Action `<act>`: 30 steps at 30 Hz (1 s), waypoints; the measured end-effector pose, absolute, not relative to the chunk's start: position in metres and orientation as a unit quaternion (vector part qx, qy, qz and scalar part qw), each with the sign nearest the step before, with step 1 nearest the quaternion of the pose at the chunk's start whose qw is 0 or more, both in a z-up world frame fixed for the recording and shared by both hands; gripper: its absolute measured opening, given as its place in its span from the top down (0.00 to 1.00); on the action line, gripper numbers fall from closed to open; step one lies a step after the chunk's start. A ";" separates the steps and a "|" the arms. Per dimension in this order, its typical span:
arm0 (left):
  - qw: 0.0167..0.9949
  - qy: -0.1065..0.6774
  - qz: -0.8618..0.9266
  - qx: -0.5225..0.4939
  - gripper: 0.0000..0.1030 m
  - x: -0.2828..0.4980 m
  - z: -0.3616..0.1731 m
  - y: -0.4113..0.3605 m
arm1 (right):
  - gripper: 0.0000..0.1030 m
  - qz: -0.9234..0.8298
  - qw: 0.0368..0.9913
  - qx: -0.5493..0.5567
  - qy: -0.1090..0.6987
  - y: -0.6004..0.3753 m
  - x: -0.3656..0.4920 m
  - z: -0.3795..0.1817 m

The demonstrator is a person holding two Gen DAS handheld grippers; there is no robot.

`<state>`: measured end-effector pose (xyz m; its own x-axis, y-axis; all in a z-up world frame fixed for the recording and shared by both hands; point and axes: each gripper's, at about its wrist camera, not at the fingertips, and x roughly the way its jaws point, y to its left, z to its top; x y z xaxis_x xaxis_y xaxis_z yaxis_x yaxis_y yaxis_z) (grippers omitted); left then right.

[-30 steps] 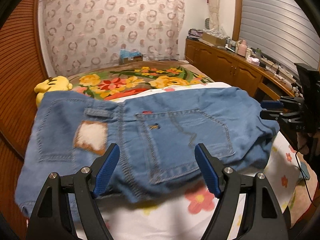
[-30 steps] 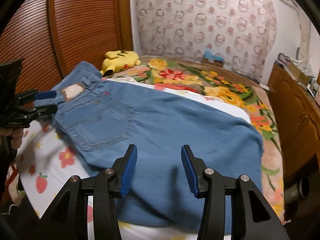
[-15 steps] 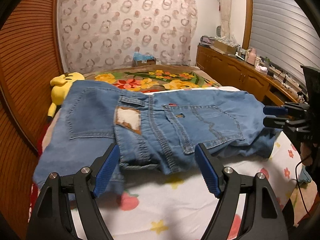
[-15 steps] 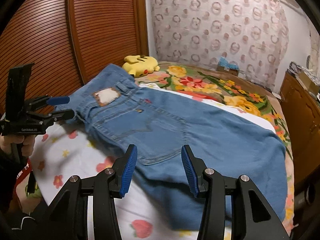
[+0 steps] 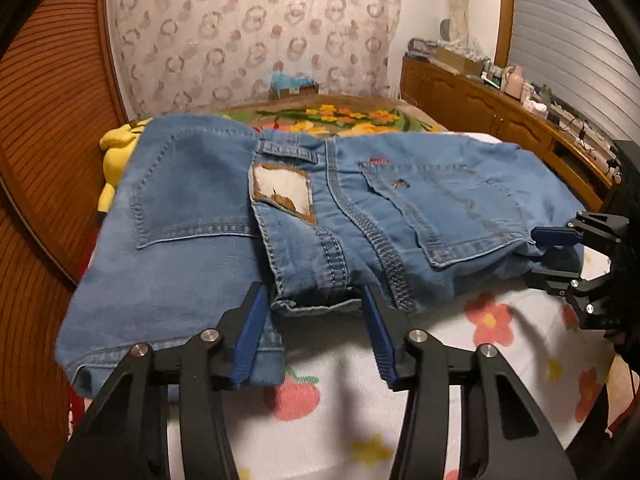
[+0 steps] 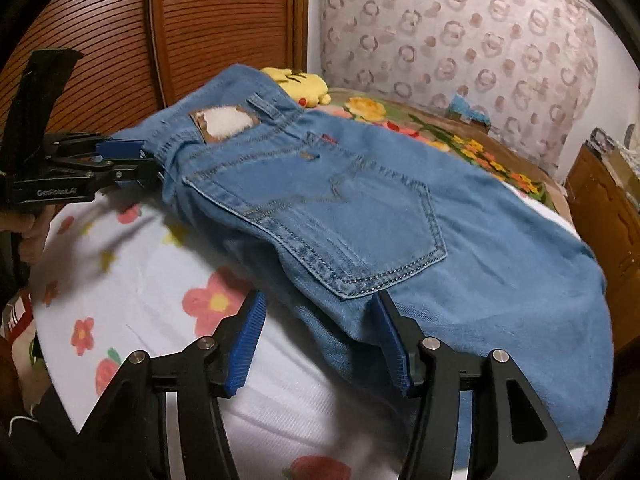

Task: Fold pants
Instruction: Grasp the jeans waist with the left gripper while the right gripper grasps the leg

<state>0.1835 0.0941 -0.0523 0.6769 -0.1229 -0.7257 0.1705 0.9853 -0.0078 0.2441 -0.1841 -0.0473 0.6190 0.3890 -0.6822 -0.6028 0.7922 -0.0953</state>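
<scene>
Blue ribbed pads on the left gripper (image 5: 316, 320) are closing around the bunched waistband edge of the jeans (image 5: 360, 216) — denim sits between the jaws, though a firm pinch is not yet evident. The right gripper (image 6: 320, 336) is opening, its jaws straddling the near edge of the seat below the back pocket (image 6: 360, 216), pads not pressing. The jeans lie back-side up across the flowered bedsheet (image 6: 132, 264), a yellow plush toy (image 6: 304, 84) behind them. This looks like the grasp before a fold — next, both need a secure hold on the near edge.
</scene>
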 end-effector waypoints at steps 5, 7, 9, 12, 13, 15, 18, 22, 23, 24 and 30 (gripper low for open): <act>0.921 0.381 -0.078 0.034 0.64 0.183 -0.048 0.093 | 0.44 0.274 0.883 -0.173 0.340 -0.178 0.246 -0.055; 0.922 0.378 -0.073 0.045 0.77 0.180 -0.047 0.091 | 0.45 0.271 0.882 -0.183 0.339 -0.171 0.245 -0.058; 0.924 0.374 -0.069 0.046 0.84 0.177 -0.044 0.092 | 0.45 0.269 0.882 -0.188 0.337 -0.159 0.247 -0.059; 0.925 0.371 -0.071 0.040 0.86 0.175 -0.038 0.094 | 0.53 0.255 0.880 -0.211 0.340 -0.156 0.247 -0.060; 0.924 0.373 -0.073 0.044 0.86 0.175 -0.036 0.093 | 0.57 0.256 0.881 -0.211 0.337 -0.156 0.247 -0.059; 0.924 0.372 -0.074 0.050 0.87 0.176 -0.032 0.090 | 0.66 0.255 0.881 -0.207 0.340 -0.157 0.248 -0.058; 0.926 0.366 -0.076 0.058 0.87 0.175 -0.023 0.086 | 0.81 0.266 0.881 -0.189 0.343 -0.162 0.250 -0.056; 0.931 0.351 -0.075 0.064 0.87 0.173 -0.007 0.082 | 0.87 0.267 0.887 -0.177 0.332 -0.169 0.248 -0.049; 0.933 0.347 -0.075 0.064 0.87 0.171 -0.003 0.082 | 0.88 0.268 0.889 -0.174 0.328 -0.170 0.247 -0.045; 0.933 0.346 -0.075 0.067 0.88 0.171 0.000 0.082 | 0.88 0.269 0.890 -0.170 0.326 -0.171 0.246 -0.044; 0.944 0.315 -0.077 0.062 0.88 0.159 0.039 0.082 | 0.89 0.267 0.903 -0.157 0.297 -0.180 0.230 -0.015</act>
